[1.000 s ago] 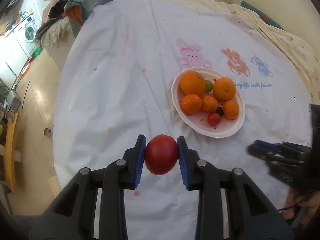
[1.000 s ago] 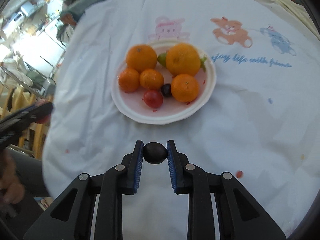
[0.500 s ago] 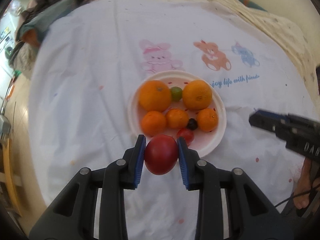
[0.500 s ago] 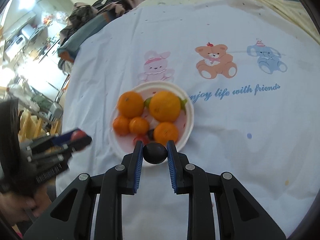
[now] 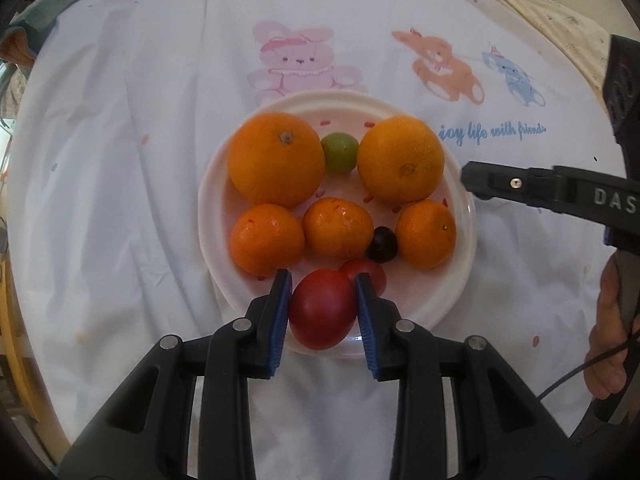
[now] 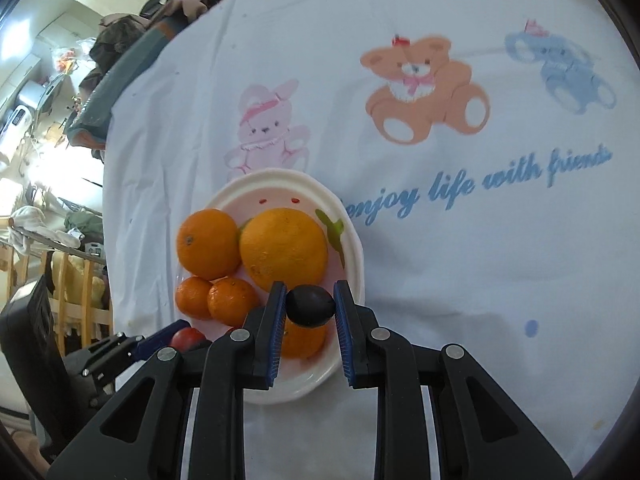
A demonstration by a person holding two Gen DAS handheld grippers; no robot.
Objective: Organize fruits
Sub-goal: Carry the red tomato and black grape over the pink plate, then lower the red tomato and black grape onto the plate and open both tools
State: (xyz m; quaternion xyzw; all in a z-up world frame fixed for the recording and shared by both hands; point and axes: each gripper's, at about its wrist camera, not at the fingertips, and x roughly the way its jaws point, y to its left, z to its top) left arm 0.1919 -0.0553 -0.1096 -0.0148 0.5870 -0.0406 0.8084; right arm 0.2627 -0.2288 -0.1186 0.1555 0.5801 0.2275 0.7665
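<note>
My left gripper (image 5: 322, 312) is shut on a red tomato (image 5: 322, 312), held over the near rim of the white plate (image 5: 462, 280). The plate carries two big oranges (image 5: 276, 159), three small mandarins (image 5: 337, 227), a green fruit (image 5: 339, 152), a dark grape (image 5: 383, 245) and a small red tomato (image 5: 366, 271). My right gripper (image 6: 311, 306) is shut on a dark plum (image 6: 311, 306) above the plate's (image 6: 352, 240) right side, over a mandarin (image 6: 304, 340). The right gripper shows as a black arm (image 5: 552, 190) in the left wrist view; the left gripper's tip (image 6: 160, 340) shows in the right wrist view.
A white cloth (image 6: 480, 260) printed with a pink rabbit (image 6: 264, 124), bears and blue lettering covers the round table. Piled clothes (image 6: 132, 52) lie at its far left edge. A person's hand (image 5: 608, 344) holds the right gripper at the lower right. A wooden chair (image 6: 76, 280) stands left.
Both grippers have moved in over the plate from either side and lower, each still holding its fruit. The plate now looks larger and sits right under the fingertips.
</note>
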